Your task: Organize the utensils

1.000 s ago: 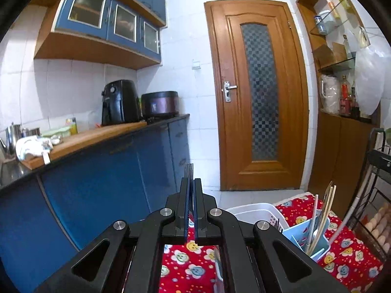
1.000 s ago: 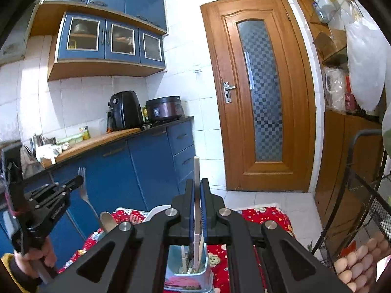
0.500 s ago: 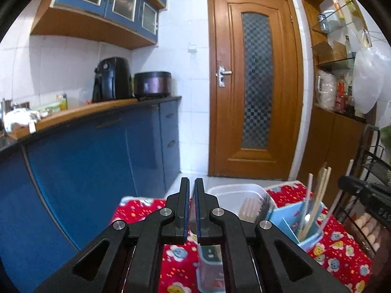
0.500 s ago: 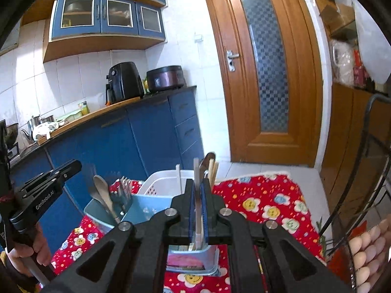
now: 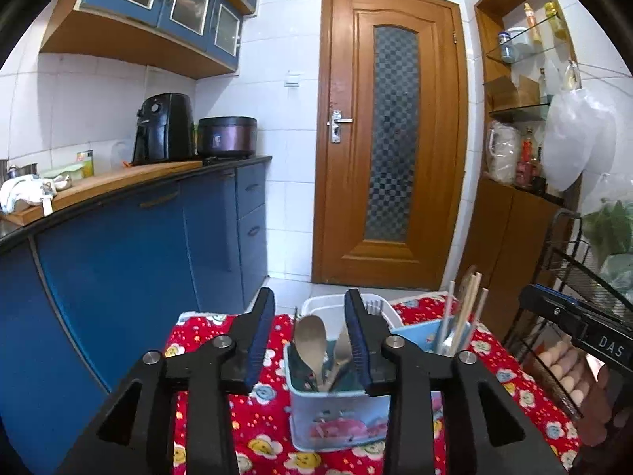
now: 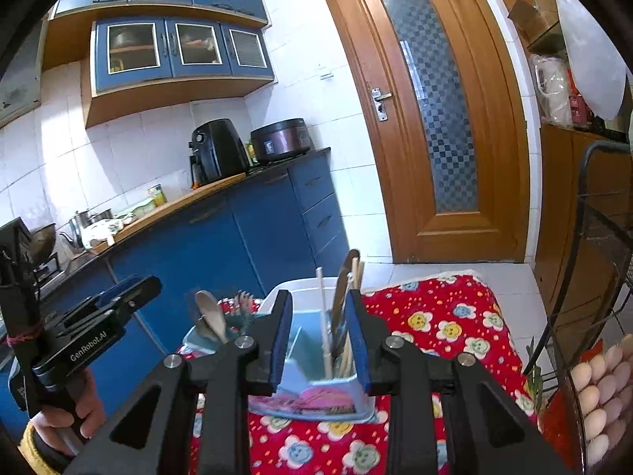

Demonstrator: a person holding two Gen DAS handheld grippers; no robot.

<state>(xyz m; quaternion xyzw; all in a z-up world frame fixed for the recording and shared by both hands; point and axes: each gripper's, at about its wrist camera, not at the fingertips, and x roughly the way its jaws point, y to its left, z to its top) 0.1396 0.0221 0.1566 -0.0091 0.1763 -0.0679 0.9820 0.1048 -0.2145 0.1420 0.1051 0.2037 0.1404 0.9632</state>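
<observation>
left wrist view shows the left gripper (image 5: 309, 334) with its jaws parted about halfway and nothing pressed between the pads; they have just been opening, and the fork (image 5: 372, 308) it carried seems to stand now in the utensil holder (image 5: 336, 419), among the wooden spoons (image 5: 310, 340). the holder sits on the red flowered cloth (image 5: 221, 415), toward its far edge, with a white basket (image 5: 320, 304) just behind it.

right wrist view shows the right gripper (image 6: 318, 338) with a narrower gap, jaws likewise just opened, empty; the pale chopstick (image 6: 323, 316) it let go leans in the holder's right compartment beside other chopsticks (image 6: 348, 340). in that view the left gripper (image 6: 130, 289) hangs at the left, gripped by a hand (image 6: 75, 407).

risks, as i judge them: both sets of jaws sit close around upright handles, so drawing back at a slant could hook a spoon or chopstick and tip it out. the holder looks light and tall; a sideways knock from either finger could topple it onto the cloth. the chopstick stands loosely tilted, and it may slide or cross into the wrong compartment. the two grippers work near each other, so pulling out together could make them clash. whether the fork's tines are seated properly i cannot tell.
</observation>
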